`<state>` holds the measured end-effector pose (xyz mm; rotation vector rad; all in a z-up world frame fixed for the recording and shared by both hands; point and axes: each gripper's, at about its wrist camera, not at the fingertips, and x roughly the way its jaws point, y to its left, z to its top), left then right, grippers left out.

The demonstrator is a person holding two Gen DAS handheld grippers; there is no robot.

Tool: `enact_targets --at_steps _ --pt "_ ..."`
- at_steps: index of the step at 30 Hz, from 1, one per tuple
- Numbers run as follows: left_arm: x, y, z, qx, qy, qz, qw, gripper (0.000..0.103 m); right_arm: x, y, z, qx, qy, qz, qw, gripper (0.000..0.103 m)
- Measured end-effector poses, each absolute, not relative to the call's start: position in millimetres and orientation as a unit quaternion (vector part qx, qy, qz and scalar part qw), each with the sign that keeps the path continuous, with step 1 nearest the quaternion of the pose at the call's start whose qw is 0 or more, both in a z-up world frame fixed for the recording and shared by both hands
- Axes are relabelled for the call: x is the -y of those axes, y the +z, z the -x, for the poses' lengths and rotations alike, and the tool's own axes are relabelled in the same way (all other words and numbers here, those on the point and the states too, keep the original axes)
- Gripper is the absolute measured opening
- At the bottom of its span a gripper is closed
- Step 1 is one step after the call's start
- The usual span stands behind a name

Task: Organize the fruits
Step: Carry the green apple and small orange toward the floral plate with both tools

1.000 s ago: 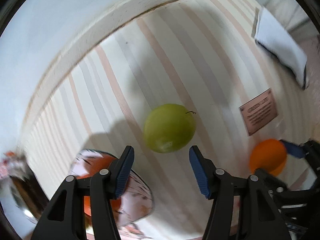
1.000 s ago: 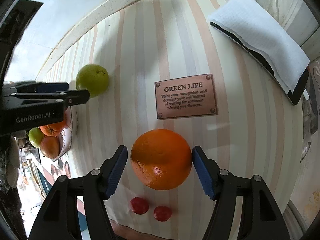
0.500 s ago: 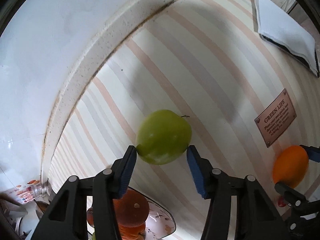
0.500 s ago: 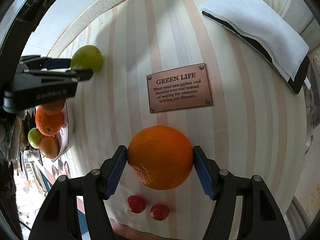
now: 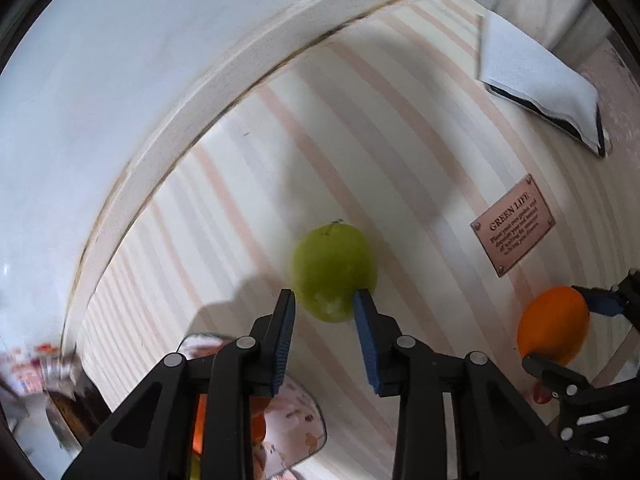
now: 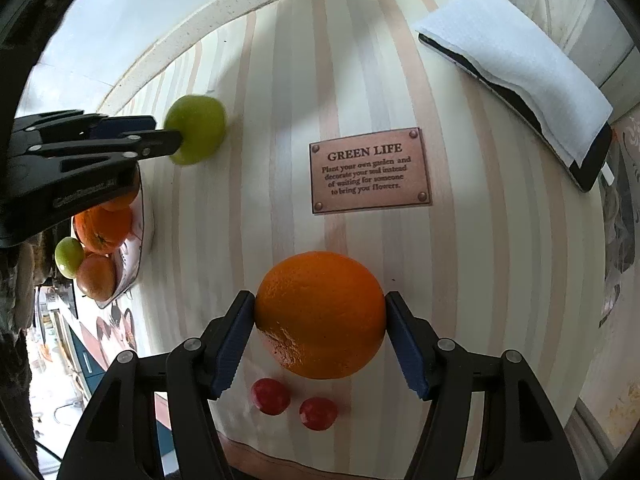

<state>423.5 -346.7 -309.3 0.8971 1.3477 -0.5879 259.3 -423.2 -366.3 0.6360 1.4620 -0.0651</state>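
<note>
A green apple (image 5: 334,272) sits at the tips of my left gripper (image 5: 324,300), whose jaws are closing. The narrow pads pinch only its near end, and most of the fruit sticks out beyond them, low over the striped tablecloth (image 5: 400,140). The right wrist view shows the same apple (image 6: 198,128) at that gripper's tip. My right gripper (image 6: 320,300) is shut on a large orange (image 6: 320,312), with both blue pads against its sides. The orange (image 5: 554,326) also shows at the right of the left wrist view.
A plate (image 6: 144,216) at the left holds several oranges and a small green fruit (image 6: 69,256). Two small red fruits (image 6: 294,400) lie below the orange. A copper "GREEN LIFE" plaque (image 6: 370,170) lies mid-table. A white cloth on a dark slab (image 6: 516,60) sits at the far right. A pale wall ledge (image 5: 240,76) runs behind.
The left jaws narrowed from wide around the apple to a tight pinch on its near end, and the apple shifted with them. The right gripper kept still with the orange.
</note>
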Motion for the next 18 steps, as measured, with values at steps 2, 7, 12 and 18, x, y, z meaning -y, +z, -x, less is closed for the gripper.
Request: enact_targets --at_steps 2,7,12,18 --pt "340 -290 -430 -0.601 -0.272 -0.357 0.661 0.031 424 -368 -257 -0.655 -0.030 -0.291 0.697 0.068" --pt "334 -271 -449 -0.637 -0.281 -0.308 0.649 0.060 425 -374 -253 -0.654 -0.035 -0.303 0.693 0.068" --pt "346 -309 -465 -0.668 -0.252 -0.302 0.632 0.060 428 -375 -250 -0.653 -0.037 -0.307 0.691 0.068" --pt "370 -341 -453 -0.665 -0.261 -0.365 0.598 0.060 430 -374 -248 -0.653 -0.046 -0.309 0.690 0.068"
